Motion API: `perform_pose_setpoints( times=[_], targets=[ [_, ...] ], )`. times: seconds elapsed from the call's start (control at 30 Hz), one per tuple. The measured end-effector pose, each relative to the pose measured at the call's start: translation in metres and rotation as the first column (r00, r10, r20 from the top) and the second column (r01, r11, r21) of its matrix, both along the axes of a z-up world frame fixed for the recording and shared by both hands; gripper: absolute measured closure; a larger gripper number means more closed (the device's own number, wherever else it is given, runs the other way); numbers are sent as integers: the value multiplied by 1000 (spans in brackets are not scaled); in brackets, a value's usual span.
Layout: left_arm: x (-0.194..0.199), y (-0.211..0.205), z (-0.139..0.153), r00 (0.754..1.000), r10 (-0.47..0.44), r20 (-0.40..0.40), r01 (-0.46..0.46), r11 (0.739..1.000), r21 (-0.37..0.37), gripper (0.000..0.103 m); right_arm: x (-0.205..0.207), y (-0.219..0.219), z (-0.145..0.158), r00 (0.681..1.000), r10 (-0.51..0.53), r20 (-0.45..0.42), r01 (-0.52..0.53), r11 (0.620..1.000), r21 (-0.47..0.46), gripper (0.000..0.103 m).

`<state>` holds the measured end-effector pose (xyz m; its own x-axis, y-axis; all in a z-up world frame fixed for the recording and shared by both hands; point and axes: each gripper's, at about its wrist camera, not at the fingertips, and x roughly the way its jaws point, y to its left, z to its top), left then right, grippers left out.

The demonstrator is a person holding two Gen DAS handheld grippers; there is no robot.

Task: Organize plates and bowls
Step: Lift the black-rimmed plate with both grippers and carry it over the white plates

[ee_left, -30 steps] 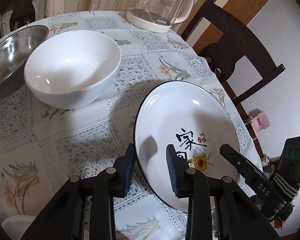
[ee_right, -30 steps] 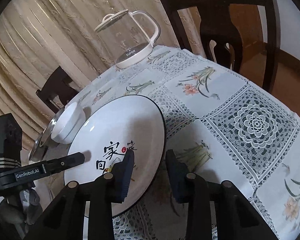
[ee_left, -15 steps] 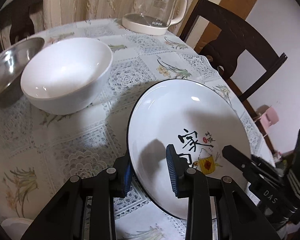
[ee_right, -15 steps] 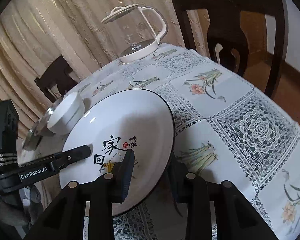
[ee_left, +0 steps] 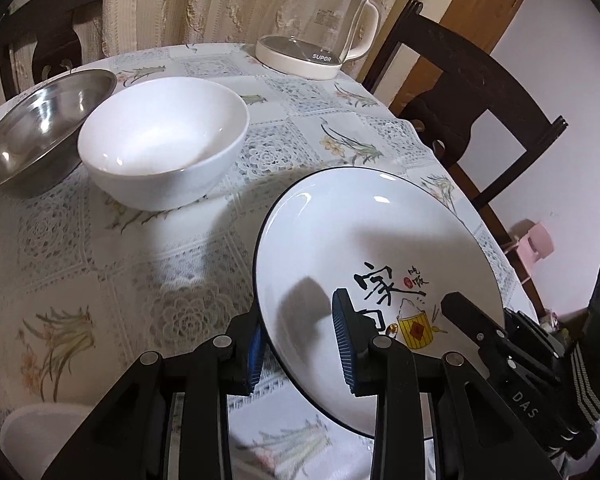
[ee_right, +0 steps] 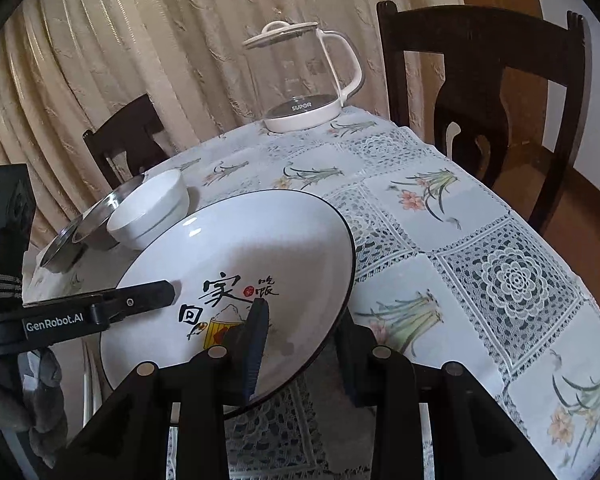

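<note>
Both grippers, left (ee_left: 300, 344) and right (ee_right: 300, 344), clamp opposite rims of the tilted plate (ee_left: 364, 236), with the bowl (ee_left: 162, 140) ahead and leftward (nearer the left hand).

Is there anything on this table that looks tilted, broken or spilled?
Only the white black-rimmed plate with printed characters: it is tilted, its rim pinched by the left gripper and the right gripper. Nothing looks broken or spilled.

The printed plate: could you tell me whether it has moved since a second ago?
Yes. In the right wrist view the printed plate has shifted right and tilted, its rim now nearer the glass kettle.
</note>
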<state>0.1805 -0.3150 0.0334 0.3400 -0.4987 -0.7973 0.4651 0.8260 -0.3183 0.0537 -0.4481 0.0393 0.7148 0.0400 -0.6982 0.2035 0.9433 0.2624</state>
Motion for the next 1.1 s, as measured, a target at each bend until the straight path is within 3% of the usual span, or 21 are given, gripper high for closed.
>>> perform_pose_setpoints(
  times=[0.33,0.73,1.1],
  targets=[
    [-28,35,26,999,24,27,-22,999,-48,71,-22,19,19,999,34,43,-36,998,50,69],
    [-76,114,43,991,123,53,-120,991,-53,71,-42,76,40,983,157,97,-163,985,61,69],
    [-111,176,35,979,201,38,-200,979,-35,71,-52,128,34,961,265,75,-270,960,72,69]
  ],
)
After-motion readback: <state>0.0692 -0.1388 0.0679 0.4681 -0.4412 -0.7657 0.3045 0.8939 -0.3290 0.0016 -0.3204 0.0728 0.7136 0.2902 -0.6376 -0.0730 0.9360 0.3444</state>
